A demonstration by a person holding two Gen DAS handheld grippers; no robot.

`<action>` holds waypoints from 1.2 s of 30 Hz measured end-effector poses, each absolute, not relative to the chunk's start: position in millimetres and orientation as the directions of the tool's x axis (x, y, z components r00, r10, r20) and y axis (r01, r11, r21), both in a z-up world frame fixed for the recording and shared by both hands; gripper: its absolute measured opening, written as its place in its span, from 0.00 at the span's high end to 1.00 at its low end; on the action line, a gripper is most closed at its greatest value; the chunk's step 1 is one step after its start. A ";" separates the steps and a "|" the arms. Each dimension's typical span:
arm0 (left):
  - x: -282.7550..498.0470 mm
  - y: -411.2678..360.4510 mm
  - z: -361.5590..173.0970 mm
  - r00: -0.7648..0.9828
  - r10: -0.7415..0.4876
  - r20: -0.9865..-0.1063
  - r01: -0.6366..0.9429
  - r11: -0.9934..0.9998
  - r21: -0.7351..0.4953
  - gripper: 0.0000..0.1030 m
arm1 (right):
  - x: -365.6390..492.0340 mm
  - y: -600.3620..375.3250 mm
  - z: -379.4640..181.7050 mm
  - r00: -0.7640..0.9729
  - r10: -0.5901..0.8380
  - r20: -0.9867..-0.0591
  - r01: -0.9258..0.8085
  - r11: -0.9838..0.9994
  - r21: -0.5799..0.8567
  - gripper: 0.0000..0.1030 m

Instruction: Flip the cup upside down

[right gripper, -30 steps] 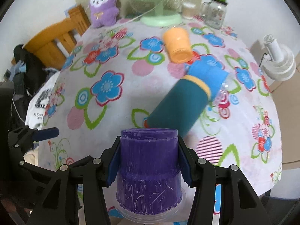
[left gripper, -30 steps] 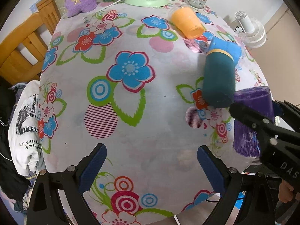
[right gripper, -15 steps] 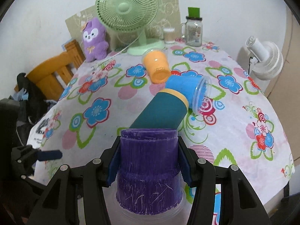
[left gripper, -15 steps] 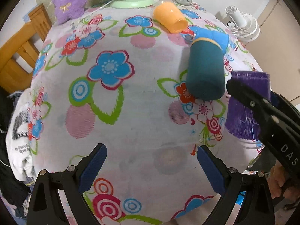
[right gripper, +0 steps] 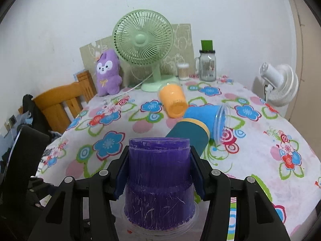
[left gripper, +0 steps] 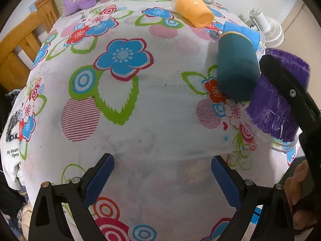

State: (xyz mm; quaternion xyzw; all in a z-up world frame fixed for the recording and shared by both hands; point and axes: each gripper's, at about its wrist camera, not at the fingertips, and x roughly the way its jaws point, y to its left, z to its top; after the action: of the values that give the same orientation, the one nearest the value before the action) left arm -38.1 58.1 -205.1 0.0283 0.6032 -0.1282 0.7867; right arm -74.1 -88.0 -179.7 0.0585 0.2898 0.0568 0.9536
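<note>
My right gripper (right gripper: pixel 159 170) is shut on a purple cup (right gripper: pixel 159 182), held upside down with its clear rim at the bottom, at the table's near right edge. The cup (left gripper: pixel 274 102) and the right gripper's finger (left gripper: pixel 289 92) also show in the left wrist view. My left gripper (left gripper: pixel 162 176) is open and empty above the flowered tablecloth (left gripper: pixel 140 100). A teal cup (right gripper: pixel 188 138), a blue cup (right gripper: pixel 208 118) and an orange cup (right gripper: pixel 173 100) lie on their sides beyond the purple one.
A green fan (right gripper: pixel 143 46), a purple plush toy (right gripper: pixel 108 74), a glass jar mug (right gripper: pixel 207 66) and a small container (right gripper: pixel 183 71) stand at the table's far end. A wooden chair (right gripper: pixel 60 104) is at the left, a white fan (right gripper: pixel 278 84) at the right.
The right wrist view has tilted up from looking down at the table to level, with the purple cup still held. The left gripper has shifted a little and stays open.
</note>
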 end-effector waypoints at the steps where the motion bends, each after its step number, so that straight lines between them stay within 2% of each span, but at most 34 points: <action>1: -38.5 57.1 -205.4 0.241 -0.165 -0.956 0.241 0.965 -0.106 0.04 | -74.6 -87.1 -182.4 0.829 0.135 -0.542 -0.071 0.988 0.138 0.44; 19: -48.1 54.1 -209.5 0.295 -0.149 -0.944 0.274 0.960 -0.066 0.04 | -96.9 -81.6 -202.4 0.860 0.134 -0.493 -0.079 0.988 0.130 0.42; 20: -48.5 53.7 -209.6 0.296 -0.147 -0.944 0.275 0.959 -0.064 0.04 | -97.4 -82.4 -202.8 0.856 0.134 -0.500 -0.075 0.988 0.137 0.41; 24: -50.9 52.7 -209.2 0.288 -0.148 -0.946 0.276 0.959 -0.066 0.04 | -98.3 -88.5 -203.6 0.837 0.122 -0.534 -0.033 0.984 0.172 0.09; 25: -51.1 52.9 -209.1 0.284 -0.152 -0.947 0.276 0.959 -0.071 0.04 | -98.7 -89.2 -202.9 0.836 0.113 -0.537 -0.025 0.985 0.169 0.06; 36: -63.0 50.3 -199.8 0.251 -0.206 -0.946 0.271 0.953 -0.136 0.04 | -100.1 -95.6 -186.3 0.780 0.092 -0.619 0.004 0.988 0.153 0.04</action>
State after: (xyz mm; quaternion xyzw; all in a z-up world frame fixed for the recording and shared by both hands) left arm -63.0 50.3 -199.8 0.0273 0.5932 -0.1507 0.7904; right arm -100.1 -95.6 -186.3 0.0728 0.3306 0.0235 0.9407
